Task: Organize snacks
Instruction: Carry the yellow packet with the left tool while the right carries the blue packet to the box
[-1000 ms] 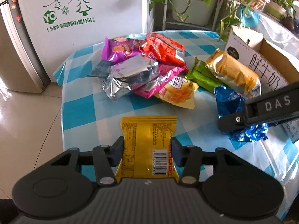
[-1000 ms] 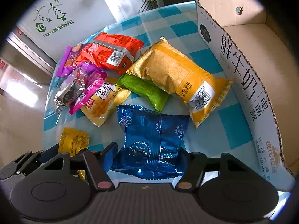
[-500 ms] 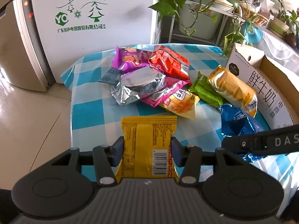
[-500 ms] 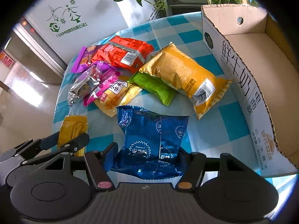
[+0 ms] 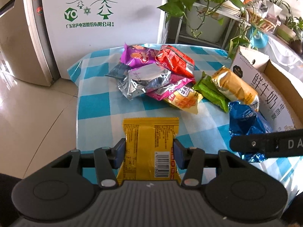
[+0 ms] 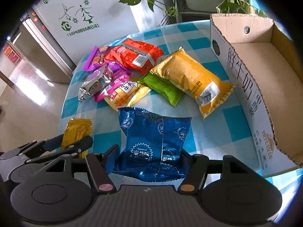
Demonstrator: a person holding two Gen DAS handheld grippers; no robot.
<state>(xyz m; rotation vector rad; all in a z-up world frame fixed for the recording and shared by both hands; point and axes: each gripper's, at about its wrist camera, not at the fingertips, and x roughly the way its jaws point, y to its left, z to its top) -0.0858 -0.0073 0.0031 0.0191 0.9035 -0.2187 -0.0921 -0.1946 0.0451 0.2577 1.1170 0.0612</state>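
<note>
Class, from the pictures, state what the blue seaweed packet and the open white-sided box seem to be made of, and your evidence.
Blue seaweed packet: likely metallised plastic film; glossy, crinkled, with bright glints.
Open white-sided box: corrugated cardboard; matte brown inside, fluted cut edge, printed white outer face.

Both views were bright with daylight, strongest at the left edge, where the tiled floor [image 5: 28,98] glared nearly white. Foil wrappers threw sharp highlights, above all the silver packet [image 5: 142,81] and the blue seaweed packet [image 6: 154,141]. Shadows under the snacks were soft and short. Fisheye distortion bent straight lines near the rims; the right wrist view carried a heavy black vignette. Focus was crisp centrally, softer toward the edges.
</note>
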